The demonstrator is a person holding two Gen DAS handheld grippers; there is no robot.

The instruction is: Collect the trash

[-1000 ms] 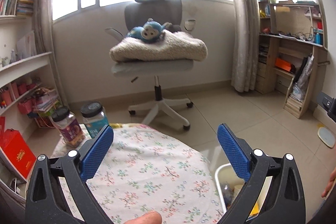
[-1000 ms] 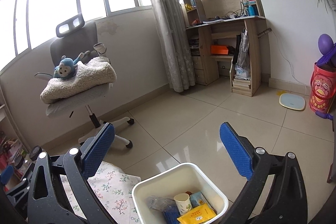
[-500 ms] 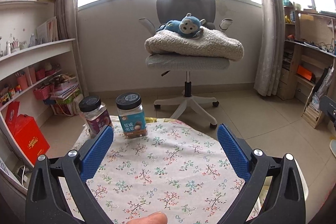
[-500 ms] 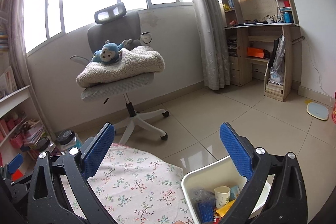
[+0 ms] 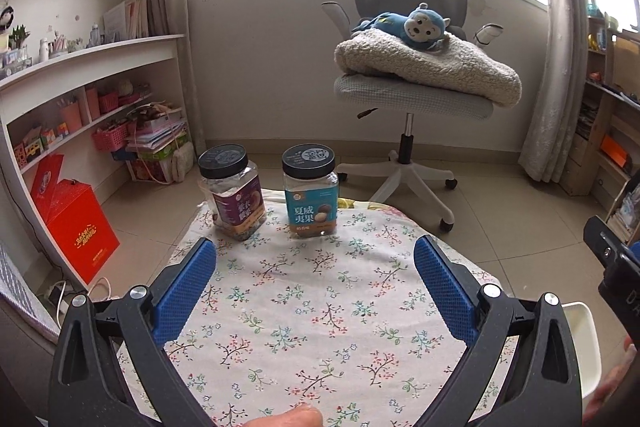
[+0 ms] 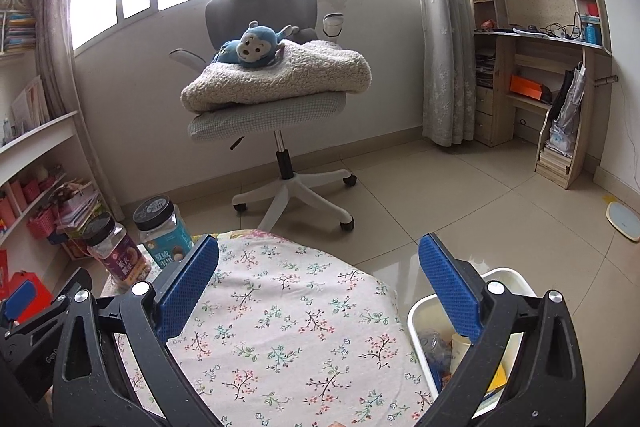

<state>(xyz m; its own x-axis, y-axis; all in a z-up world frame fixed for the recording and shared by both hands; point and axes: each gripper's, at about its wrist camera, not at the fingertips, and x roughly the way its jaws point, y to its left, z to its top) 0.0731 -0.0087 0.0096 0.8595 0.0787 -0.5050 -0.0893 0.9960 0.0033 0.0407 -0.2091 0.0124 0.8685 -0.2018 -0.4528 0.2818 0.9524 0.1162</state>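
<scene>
A round table under a floral cloth [image 5: 312, 311] [image 6: 288, 323] fills the lower part of both views. Two black-lidded snack jars stand at its far edge: a purple-labelled jar [image 5: 234, 193] [image 6: 118, 255] and a teal-labelled jar [image 5: 310, 197] [image 6: 164, 231]. A white bin [image 6: 420, 331] [image 5: 580, 339] sits on the floor right of the table, holding a paper cup [image 6: 460, 345] and wrappers. My left gripper [image 5: 316, 287] is open over the cloth, holding nothing. My right gripper [image 6: 320, 287] is open too, its right finger over the bin.
A grey office chair [image 5: 408, 91] with a folded blanket and a blue plush monkey [image 5: 420, 27] stands beyond the table. White shelves [image 5: 80, 75] and a red box [image 5: 76, 223] line the left. A wooden desk unit [image 6: 552, 75] is at the right; a thumb [image 5: 288, 417] shows below.
Both grippers swung left, away from the bin and toward the table. The two jars came into fuller view, and the bin slid to the right edge. Both stayed open.
</scene>
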